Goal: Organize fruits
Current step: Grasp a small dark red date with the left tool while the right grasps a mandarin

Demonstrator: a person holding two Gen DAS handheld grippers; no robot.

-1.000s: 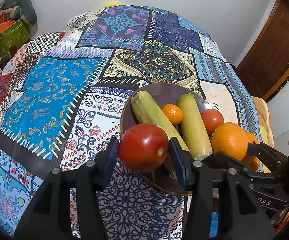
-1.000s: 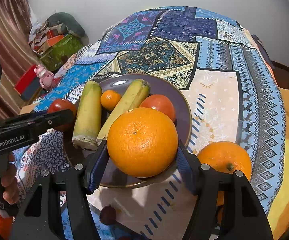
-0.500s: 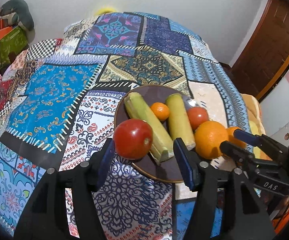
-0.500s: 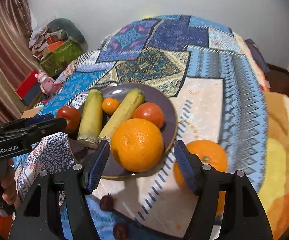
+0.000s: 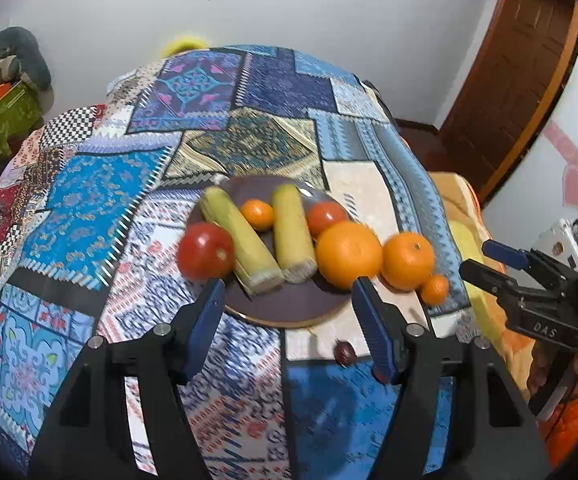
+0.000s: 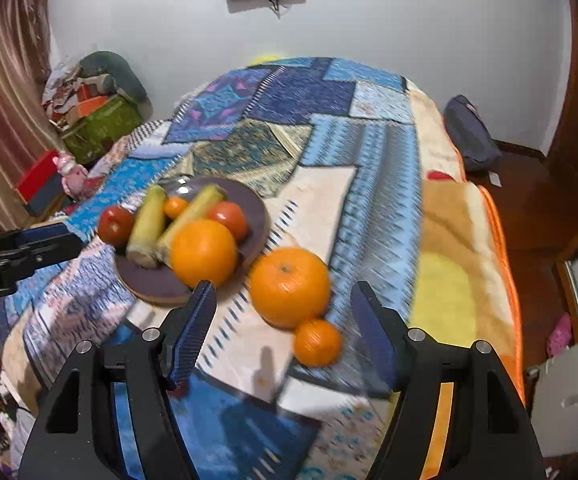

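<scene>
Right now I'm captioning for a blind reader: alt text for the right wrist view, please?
An open right gripper hangs empty over a patchwork cloth. Ahead, a dark plate holds two bananas, two tomatoes, an orange and a mandarin. A second orange and mandarin lie on the cloth beside it.

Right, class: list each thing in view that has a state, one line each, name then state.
left gripper: jaws open, empty, just been opening
right gripper: jaws open, empty, just been opening
plate: loaded with fruit
large orange: on the plate's rim
second orange: off the plate, on the cloth
small mandarin: on the cloth, touching the second orange
</scene>
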